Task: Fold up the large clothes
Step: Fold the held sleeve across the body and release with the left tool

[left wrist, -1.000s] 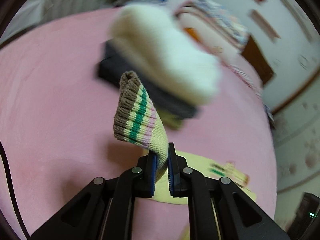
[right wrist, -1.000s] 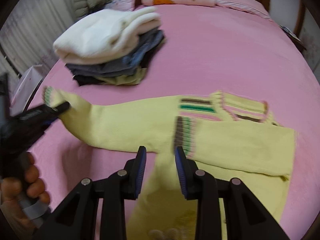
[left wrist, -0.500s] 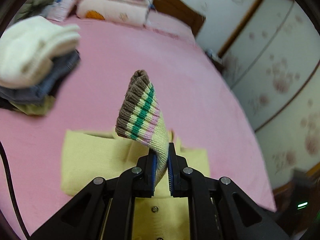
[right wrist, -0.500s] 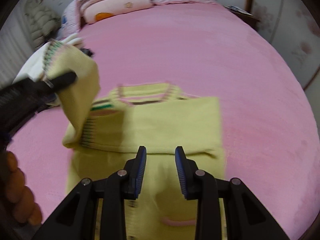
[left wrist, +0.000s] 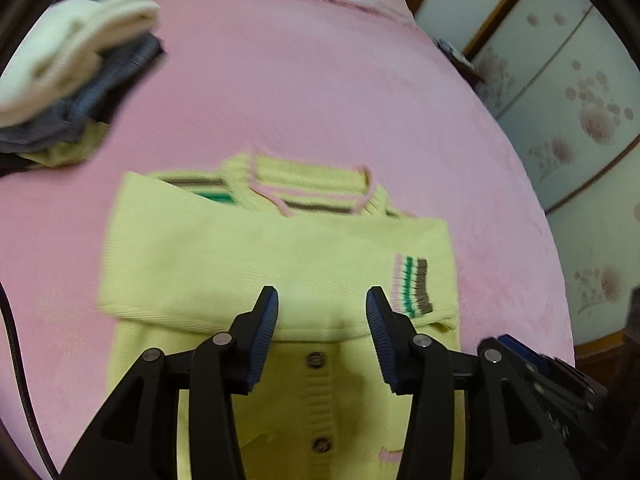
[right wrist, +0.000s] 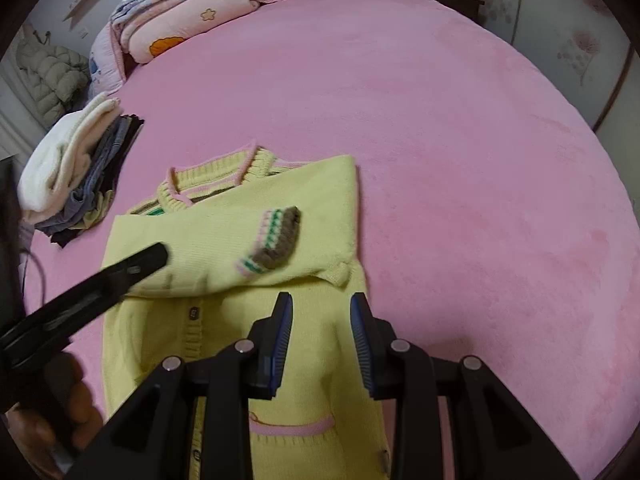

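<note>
A pale yellow knit cardigan [left wrist: 224,264] lies on the pink bed [left wrist: 320,92], front up, with both sleeves folded across the chest. The striped cuff [left wrist: 412,284] of the upper sleeve lies flat near the cardigan's right edge; it also shows in the right wrist view [right wrist: 276,246]. My left gripper [left wrist: 322,312] is open and empty just above the folded sleeve; its finger shows in the right wrist view [right wrist: 132,266]. My right gripper [right wrist: 320,320] is open and empty over the cardigan's [right wrist: 312,392] lower body.
A stack of folded clothes [right wrist: 72,172] with a white top piece sits on the bed's left side, also in the left wrist view [left wrist: 68,76]. Folded quilts and pillows [right wrist: 184,20] lie at the headboard. Wardrobe doors [left wrist: 576,112] stand right of the bed.
My left gripper carried the striped cuff across the cardigan, laid the sleeve flat on the chest and opened, letting it go. The right gripper stayed open over the lower body.
</note>
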`<act>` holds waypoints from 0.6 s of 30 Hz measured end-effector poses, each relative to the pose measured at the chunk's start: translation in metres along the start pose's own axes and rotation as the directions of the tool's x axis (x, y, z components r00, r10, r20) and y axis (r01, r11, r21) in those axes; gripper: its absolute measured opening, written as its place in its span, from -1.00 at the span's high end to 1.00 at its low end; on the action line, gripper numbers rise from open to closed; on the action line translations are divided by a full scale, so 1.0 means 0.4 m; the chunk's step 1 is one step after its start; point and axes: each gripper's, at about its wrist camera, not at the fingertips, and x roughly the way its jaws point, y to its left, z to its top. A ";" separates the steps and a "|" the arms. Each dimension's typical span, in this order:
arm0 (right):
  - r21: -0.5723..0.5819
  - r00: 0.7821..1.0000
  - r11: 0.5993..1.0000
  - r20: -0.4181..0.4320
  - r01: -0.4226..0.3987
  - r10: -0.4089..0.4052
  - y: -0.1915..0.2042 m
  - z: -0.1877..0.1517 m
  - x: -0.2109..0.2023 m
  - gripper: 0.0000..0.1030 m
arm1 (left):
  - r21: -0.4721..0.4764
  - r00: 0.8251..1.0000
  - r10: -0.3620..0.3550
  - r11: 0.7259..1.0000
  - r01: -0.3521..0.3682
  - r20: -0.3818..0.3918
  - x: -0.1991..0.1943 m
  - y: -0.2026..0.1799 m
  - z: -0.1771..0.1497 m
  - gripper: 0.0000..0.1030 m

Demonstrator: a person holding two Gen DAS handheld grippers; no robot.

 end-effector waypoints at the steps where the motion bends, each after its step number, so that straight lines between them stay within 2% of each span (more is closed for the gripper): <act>1: -0.007 1.000 1.000 0.002 -0.014 0.014 0.006 0.008 0.003 0.42 | -0.009 1.000 0.024 1.000 -0.023 0.017 -0.021 0.016 0.006 -0.02; 4: -0.019 0.999 0.999 -0.002 -0.048 0.048 0.018 0.028 0.019 0.42 | -0.057 0.994 0.102 0.993 -0.100 0.028 -0.048 0.071 -0.006 -0.05; 8: -0.013 0.997 0.997 -0.017 -0.081 0.080 0.031 0.069 0.065 0.42 | -0.149 0.983 0.181 0.972 -0.184 -0.029 -0.029 0.208 -0.008 -0.05; 12: 0.010 0.994 0.995 -0.043 -0.095 0.096 0.026 0.104 0.134 0.42 | -0.206 0.976 0.214 0.954 -0.216 -0.032 -0.019 0.283 -0.004 -0.05; 16: 0.043 0.987 0.993 -0.111 -0.111 0.115 0.021 0.123 0.222 0.42 | -0.224 0.975 0.219 0.950 -0.219 -0.025 0.019 0.304 -0.003 -0.05; 18: 0.044 0.986 0.992 -0.120 -0.115 0.120 0.027 0.121 0.245 0.42 | -0.225 0.975 0.221 0.949 -0.221 -0.025 0.032 0.311 0.002 -0.05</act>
